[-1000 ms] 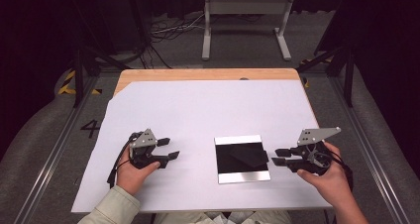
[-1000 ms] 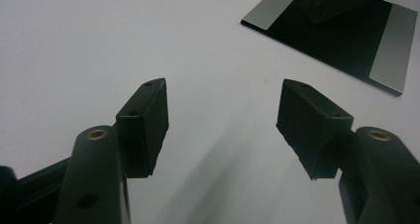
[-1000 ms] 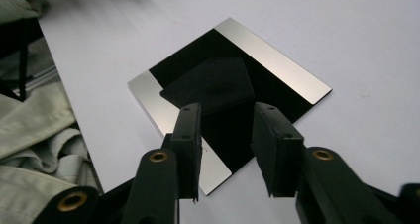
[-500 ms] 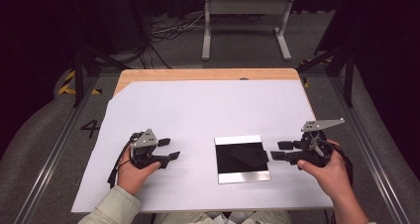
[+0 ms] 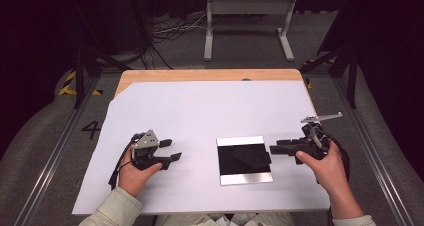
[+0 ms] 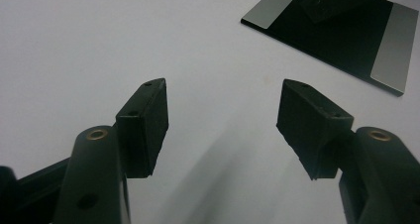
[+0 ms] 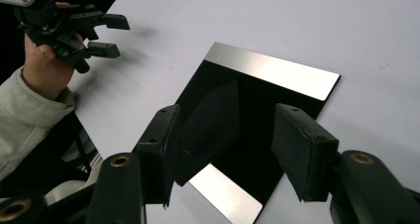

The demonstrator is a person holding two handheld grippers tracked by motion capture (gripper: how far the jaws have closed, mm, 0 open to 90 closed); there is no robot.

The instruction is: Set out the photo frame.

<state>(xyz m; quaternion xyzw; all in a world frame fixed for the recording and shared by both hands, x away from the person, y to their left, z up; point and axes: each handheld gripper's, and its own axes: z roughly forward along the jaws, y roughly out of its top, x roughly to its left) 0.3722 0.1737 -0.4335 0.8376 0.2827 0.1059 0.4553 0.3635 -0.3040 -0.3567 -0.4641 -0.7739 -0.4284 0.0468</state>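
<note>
A flat square plate (image 5: 244,160), glossy black with a silver strip along its far and near edges, lies on the white sheet right of centre. My right gripper (image 5: 276,146) is open at the plate's right edge and holds nothing. In the right gripper view its jaws (image 7: 225,130) stand wide apart above the plate (image 7: 272,70), and the black surface mirrors one jaw. My left gripper (image 5: 171,149) rests open on the sheet left of the plate, a hand's width away. Its jaws (image 6: 223,95) are empty, with the plate (image 6: 391,45) at the upper right. The left gripper (image 7: 111,33) also appears far off.
A white sheet (image 5: 200,116) covers most of a wooden table (image 5: 200,75), whose bare wood shows along the far edge. Beyond the table a metal stand (image 5: 247,8) and cables (image 5: 170,31) sit on the floor. A pale sleeve (image 7: 29,115) comes in by the left gripper.
My right gripper has moved a little left, so its jaws now reach the plate's right edge. The left gripper and the plate have stayed put.
</note>
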